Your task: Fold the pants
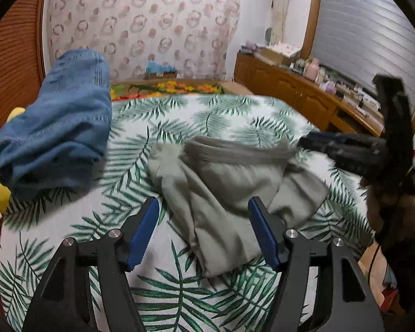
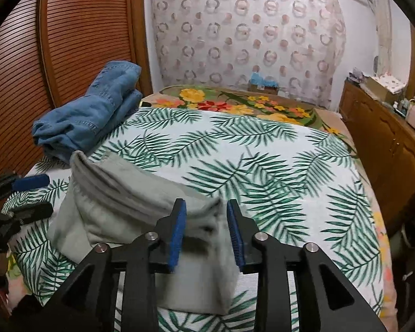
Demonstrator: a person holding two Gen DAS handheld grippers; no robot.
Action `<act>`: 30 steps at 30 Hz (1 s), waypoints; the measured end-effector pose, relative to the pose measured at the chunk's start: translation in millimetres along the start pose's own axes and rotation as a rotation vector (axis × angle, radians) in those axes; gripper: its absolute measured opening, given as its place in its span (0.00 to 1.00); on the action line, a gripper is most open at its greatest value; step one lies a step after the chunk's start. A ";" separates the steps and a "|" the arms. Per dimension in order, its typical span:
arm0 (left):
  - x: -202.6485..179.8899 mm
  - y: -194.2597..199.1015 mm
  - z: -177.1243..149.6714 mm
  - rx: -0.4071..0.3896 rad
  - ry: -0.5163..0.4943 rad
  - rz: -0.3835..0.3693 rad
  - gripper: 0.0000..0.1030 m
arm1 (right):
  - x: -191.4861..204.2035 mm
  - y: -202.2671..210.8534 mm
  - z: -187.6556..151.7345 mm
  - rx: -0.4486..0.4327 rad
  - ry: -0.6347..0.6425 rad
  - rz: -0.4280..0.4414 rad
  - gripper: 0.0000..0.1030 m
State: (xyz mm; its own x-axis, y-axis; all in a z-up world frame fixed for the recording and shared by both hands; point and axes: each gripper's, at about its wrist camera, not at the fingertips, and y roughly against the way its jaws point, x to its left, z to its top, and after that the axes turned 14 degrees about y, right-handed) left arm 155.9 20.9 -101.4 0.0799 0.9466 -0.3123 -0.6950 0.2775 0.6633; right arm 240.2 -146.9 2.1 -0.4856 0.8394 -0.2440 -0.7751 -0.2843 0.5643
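Grey pants point(image 1: 229, 193) lie bunched in a loose, half-folded heap on the leaf-print bed point(image 1: 229, 116), waistband ridge standing up at the far side. Left gripper point(image 1: 204, 229) hovers over the near edge, jaws released wide, cloth under them but not pinched. Right gripper point(image 2: 206, 232) sits at the heap's other end, jaws parted with a fabric corner between, pads apparently not pressing. Folded jeans point(image 2: 91, 113) lie well apart by the wardrobe. Risk: with both grips let go, the raised layers may slump and undo the fold; a re-grab may catch only the top layer.
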 end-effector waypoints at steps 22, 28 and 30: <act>10.8 -24.4 -24.4 0.088 0.036 0.039 0.67 | 10.4 -6.9 -41.7 0.151 -0.015 0.044 0.45; 9.5 -23.5 -27.2 0.072 0.027 0.048 0.67 | 9.8 -5.5 -41.3 0.174 -0.048 -0.003 0.61; 9.5 -23.8 -26.9 0.073 0.028 0.047 0.67 | 9.1 -3.9 -43.0 0.176 -0.065 -0.015 0.65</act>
State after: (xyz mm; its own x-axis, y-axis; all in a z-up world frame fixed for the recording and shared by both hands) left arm 153.9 18.8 -138.5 0.0274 0.9542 -0.2980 -0.6437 0.2450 0.7250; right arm 221.3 -158.0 -36.2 -0.4431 0.8727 -0.2050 -0.6964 -0.1910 0.6917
